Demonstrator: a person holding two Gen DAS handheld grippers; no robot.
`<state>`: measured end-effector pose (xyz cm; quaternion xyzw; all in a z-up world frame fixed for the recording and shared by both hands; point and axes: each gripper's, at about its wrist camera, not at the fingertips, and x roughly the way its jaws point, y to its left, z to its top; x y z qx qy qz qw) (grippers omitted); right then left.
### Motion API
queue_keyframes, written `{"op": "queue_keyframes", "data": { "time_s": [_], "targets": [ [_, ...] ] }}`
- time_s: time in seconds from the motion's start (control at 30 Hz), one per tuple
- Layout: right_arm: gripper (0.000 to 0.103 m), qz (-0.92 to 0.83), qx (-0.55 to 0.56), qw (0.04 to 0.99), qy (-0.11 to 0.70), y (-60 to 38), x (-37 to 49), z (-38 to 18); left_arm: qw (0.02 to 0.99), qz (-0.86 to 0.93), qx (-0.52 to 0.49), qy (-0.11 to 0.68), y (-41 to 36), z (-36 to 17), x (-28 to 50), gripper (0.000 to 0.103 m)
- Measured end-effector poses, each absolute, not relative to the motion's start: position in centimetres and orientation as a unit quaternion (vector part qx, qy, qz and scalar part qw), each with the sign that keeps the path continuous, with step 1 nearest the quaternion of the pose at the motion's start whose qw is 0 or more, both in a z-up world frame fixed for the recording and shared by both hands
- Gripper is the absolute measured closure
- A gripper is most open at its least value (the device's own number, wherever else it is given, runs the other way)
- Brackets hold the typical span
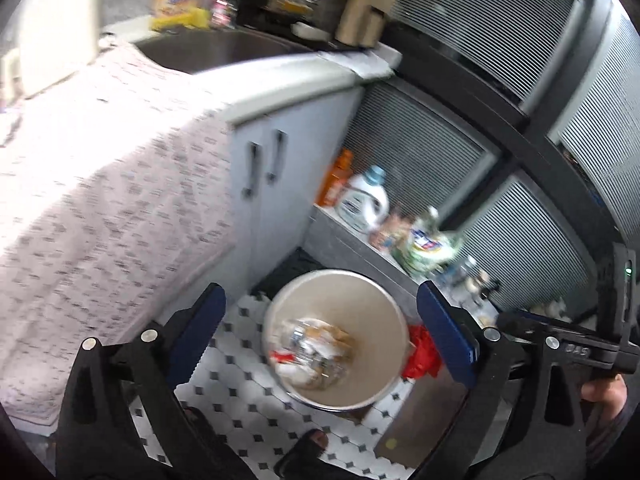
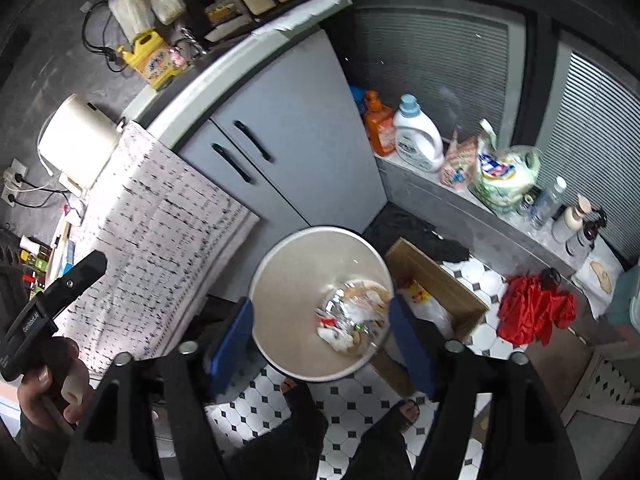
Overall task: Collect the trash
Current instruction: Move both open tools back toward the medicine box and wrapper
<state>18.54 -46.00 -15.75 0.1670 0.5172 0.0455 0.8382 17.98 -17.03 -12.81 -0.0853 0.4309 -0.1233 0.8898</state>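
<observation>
A round metal trash bin (image 1: 384,308) stands on the tiled floor, seen from above. Clear plastic, paper and wrappers (image 1: 314,356) lie in its bottom. My left gripper (image 1: 320,340) is open and empty above the bin, its blue pads (image 1: 448,336) wide apart. The bin (image 2: 280,280) also shows in the right wrist view with the trash (image 2: 352,320) inside. My right gripper (image 2: 320,340) is open and empty above the bin's near rim.
A counter with a patterned cloth (image 1: 100,200) and grey cabinet doors (image 2: 280,140) is at left. A ledge holds detergent bottles (image 2: 416,136). A cardboard box (image 2: 436,280) and red cloth (image 2: 536,308) lie right of the bin. My feet (image 2: 400,416) are below.
</observation>
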Motion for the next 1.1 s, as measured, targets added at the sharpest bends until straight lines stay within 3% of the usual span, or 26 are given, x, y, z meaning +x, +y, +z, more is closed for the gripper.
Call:
{"op": "queue_keyframes", "data": {
  "time_s": [0.2,0.4,1.1],
  "targets": [
    [0.013,0.058,0.16,0.856,0.488,-42.2,20.9,-13.6,0.907,-0.05,-0.094,0.407,-10.4,-10.8,18.2,0.007],
    [0.008,0.079,0.137,0.868,0.471,-37.2,23.2,-11.5,0.923,0.007,-0.106,0.369,-4.2,-8.7,18.2,0.007],
    [0.008,0.097,0.098,0.882,0.451,-23.9,27.7,-8.7,0.899,0.161,-0.141,0.382,14.0,-10.6,20.8,0.006]
  ]
}}
